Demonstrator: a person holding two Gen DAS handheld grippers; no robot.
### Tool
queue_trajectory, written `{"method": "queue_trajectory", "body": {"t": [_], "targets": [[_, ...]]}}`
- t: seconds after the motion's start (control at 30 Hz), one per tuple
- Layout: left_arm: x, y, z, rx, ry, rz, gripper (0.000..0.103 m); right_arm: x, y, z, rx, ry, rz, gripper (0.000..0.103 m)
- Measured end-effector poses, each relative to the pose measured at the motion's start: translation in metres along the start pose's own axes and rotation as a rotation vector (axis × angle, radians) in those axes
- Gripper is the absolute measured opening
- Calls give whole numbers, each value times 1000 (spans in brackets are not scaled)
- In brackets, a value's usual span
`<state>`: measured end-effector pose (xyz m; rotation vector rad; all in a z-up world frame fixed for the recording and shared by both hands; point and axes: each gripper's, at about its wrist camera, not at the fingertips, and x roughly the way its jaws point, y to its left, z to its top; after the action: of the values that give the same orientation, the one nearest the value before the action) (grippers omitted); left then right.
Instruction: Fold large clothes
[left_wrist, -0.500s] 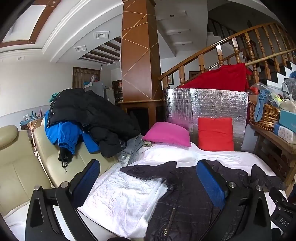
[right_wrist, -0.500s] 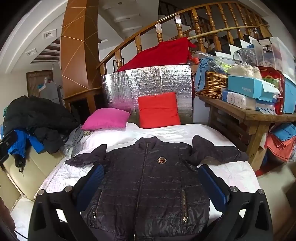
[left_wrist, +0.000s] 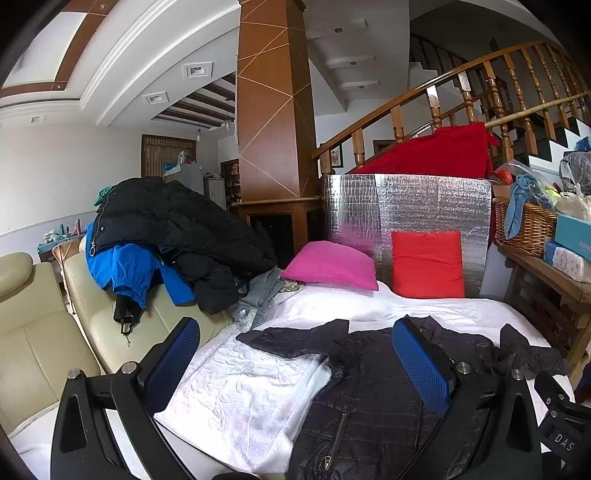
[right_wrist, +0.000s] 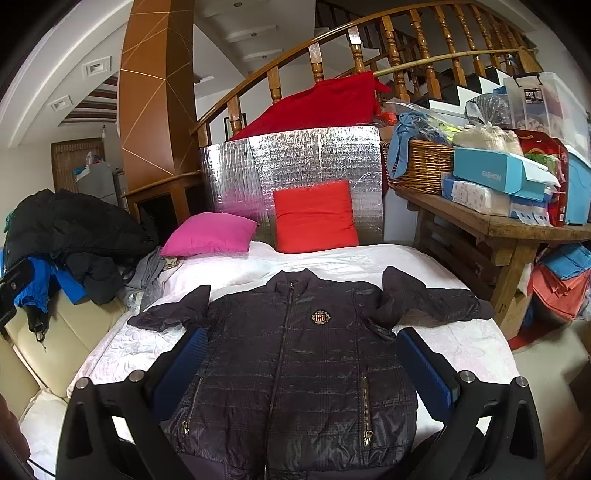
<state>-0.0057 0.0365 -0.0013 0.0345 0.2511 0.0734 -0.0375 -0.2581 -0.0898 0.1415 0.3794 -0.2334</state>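
No fold shows yet: the dark jacket lies flat on the white bed, front up, zipped, both sleeves spread out sideways. Left tool and right tool hover above its lower half, jaws wide apart, gripping nothing. Judging by this, the whole job remains: sleeves inward, then body doubled over.

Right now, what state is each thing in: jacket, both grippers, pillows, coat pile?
Jacket: flat on the bed, face up, zipped, sleeves spread, unfolded.
Left gripper: open, holding nothing.
Right gripper: open, holding nothing.
Pink pillow: lying flat.
Red pillow: propped upright.
Coat pile: heaped on the sofa, unfolded.
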Motion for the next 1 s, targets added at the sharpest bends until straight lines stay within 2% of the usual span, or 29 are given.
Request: {"method": "queue_trajectory", "body": {"t": [0.4,0.77,0.83,0.93,1.0], "targets": [[2,0,-2,-2,7,-2,103,5,-1,-2,-5,7,-3,103],[35,-15,-11,2,60,-7,103,32,-11,-6,-21,58,-35,103],[45,-19,-14,4,78,-24,103,40,-16,-6,-2,58,-38,103],[75,-31,-21,4,144,-95,103,57,-34,-4,23,82,-49,103],[108,-43,-30,5,227,-160,103,74,-54,-5,75,120,-58,103]]}}
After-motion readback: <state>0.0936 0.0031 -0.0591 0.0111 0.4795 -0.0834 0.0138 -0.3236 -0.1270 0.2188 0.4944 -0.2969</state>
